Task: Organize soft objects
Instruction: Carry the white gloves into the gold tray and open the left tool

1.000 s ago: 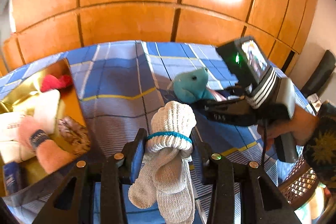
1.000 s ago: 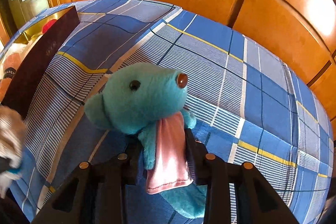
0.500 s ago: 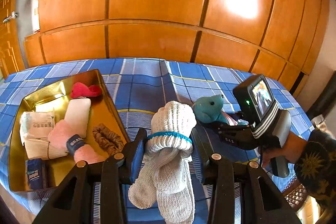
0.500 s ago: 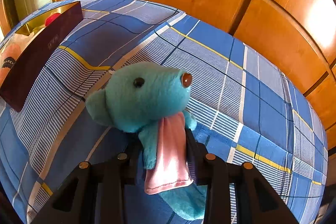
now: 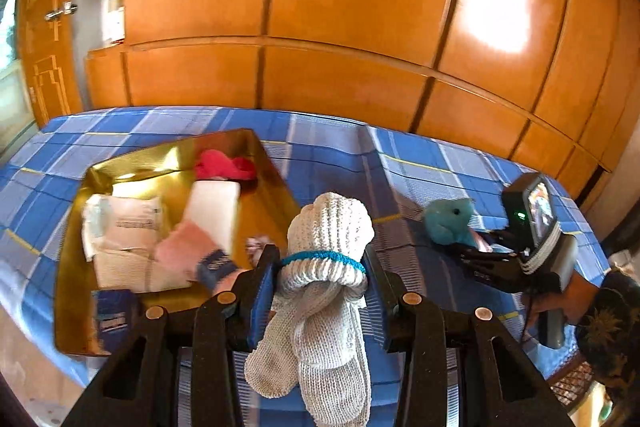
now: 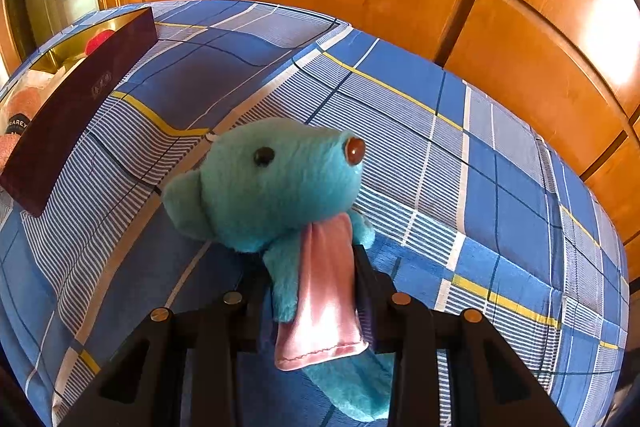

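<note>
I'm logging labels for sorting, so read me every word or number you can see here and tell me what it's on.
"AREY", start cut off: dark band on the pink sock in the gold box.
Emblem on the box's dark outer wall: too small to read.
Print on the white packet: blurred.
Blue carton: blurred.
Right gripper lettering: unreadable.

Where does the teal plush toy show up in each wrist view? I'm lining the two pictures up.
Left wrist view: teal plush toy sits small at right of centre, on the plaid bedsheet, at the tip of the right tool.
Right wrist view: it fills the centre, clamped between that tool's fingers.
Shared landmark: the gold tray, left in both.
</note>
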Motion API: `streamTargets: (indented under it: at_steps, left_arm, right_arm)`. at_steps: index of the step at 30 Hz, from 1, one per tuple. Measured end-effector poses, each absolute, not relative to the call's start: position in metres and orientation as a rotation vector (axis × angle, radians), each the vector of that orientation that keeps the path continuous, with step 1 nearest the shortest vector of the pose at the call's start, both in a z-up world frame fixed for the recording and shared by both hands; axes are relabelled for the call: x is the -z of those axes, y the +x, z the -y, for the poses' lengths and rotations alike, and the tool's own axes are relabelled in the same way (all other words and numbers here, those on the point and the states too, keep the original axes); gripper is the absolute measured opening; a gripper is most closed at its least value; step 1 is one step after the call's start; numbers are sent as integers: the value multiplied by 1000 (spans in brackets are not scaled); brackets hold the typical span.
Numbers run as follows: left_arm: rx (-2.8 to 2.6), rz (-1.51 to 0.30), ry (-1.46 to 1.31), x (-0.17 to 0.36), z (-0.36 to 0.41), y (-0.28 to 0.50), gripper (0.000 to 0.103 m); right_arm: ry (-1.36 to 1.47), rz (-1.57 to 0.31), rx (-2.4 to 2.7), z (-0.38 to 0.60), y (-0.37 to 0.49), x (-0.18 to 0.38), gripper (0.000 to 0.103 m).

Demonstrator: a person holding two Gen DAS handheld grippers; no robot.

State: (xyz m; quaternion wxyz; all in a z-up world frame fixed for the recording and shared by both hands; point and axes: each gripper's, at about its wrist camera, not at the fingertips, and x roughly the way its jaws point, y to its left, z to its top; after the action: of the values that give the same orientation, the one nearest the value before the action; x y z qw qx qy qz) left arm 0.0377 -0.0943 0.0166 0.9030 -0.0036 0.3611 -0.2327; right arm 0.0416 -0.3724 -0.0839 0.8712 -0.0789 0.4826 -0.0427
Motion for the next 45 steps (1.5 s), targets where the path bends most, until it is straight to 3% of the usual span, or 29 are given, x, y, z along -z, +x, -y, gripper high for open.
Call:
streamTargets:
  at_steps: [16, 45]
  left_arm:
    - [242, -781, -84, 3, 5, 54, 41]
    - [227, -915, -340, 21, -42, 99, 41]
  right_arm:
    - [-207, -1002, 92, 367, 41, 84, 34]
    - [-297, -1001, 104, 358, 42, 84, 33]
